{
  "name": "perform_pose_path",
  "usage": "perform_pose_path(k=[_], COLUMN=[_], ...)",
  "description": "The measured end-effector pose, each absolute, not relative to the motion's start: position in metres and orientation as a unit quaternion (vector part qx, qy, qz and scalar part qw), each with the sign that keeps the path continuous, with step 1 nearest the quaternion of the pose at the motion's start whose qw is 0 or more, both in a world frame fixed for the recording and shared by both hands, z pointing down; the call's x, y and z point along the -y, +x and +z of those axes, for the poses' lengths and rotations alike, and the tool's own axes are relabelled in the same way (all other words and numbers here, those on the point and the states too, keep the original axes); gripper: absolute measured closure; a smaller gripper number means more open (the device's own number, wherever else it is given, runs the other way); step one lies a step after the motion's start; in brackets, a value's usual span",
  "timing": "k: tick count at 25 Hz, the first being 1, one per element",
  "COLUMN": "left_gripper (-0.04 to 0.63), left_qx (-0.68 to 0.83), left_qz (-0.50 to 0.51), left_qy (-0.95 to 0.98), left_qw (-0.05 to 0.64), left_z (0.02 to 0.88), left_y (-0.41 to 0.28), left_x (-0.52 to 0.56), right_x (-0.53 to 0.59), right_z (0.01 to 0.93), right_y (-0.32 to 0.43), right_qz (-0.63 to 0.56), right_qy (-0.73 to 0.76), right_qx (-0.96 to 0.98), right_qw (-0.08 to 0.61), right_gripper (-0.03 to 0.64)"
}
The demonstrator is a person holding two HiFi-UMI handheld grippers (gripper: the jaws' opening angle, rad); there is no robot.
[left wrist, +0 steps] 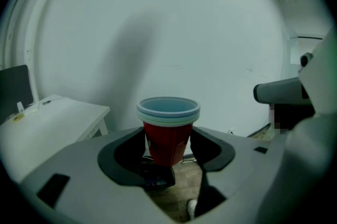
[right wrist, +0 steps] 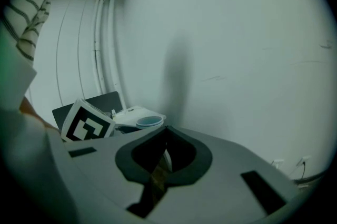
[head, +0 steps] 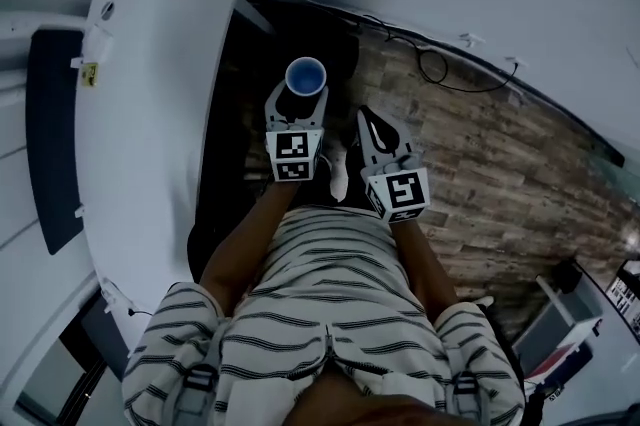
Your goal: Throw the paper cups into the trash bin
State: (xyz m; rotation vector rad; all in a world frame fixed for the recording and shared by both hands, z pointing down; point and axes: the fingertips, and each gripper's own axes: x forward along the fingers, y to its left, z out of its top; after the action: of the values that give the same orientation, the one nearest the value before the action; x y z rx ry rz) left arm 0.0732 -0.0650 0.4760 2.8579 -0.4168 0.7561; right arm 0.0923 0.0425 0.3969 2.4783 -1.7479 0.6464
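A stack of paper cups (head: 306,75), red outside with pale blue rims, stands upright between the jaws of my left gripper (head: 298,106), which is shut on it. In the left gripper view the cups (left wrist: 168,131) fill the middle, pinched low on the red wall by the left gripper (left wrist: 168,153). My right gripper (head: 368,122) hangs just right of it, shut with nothing in it; in its own view the right gripper (right wrist: 166,132) has its jaws meeting at a point. The cups' rim (right wrist: 149,122) shows beyond it. No trash bin is plainly visible; a dark area (head: 330,39) lies under the cups.
A white table (head: 150,114) runs along the left, with a dark chair back (head: 55,134) beyond it. Wood-pattern floor (head: 500,174) spreads to the right, with a black cable (head: 440,69) by the wall. A white shoe (head: 340,176) shows below the grippers.
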Motion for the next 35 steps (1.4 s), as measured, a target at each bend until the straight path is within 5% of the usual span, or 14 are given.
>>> perform_pose_path(k=[23,35], left_gripper=[0.31,0.31], left_qx=[0.142,0.123], left_qz=[0.328,0.375], left_qy=[0.922,0.91], left_qw=[0.151,0.126], left_z=[0.608,0.684], left_y=[0.112,0.122], left_x=[0.056,0.057], right_x=[-0.046,-0.049], right_z=[0.506,0.561], right_y=[0.123,0.134], right_qz=[0.262,0.291], right_qy=[0.787,0.785], right_qx=[0.557,0.545], right_qw=[0.046,0.035], right_gripper=[0.607,0.607])
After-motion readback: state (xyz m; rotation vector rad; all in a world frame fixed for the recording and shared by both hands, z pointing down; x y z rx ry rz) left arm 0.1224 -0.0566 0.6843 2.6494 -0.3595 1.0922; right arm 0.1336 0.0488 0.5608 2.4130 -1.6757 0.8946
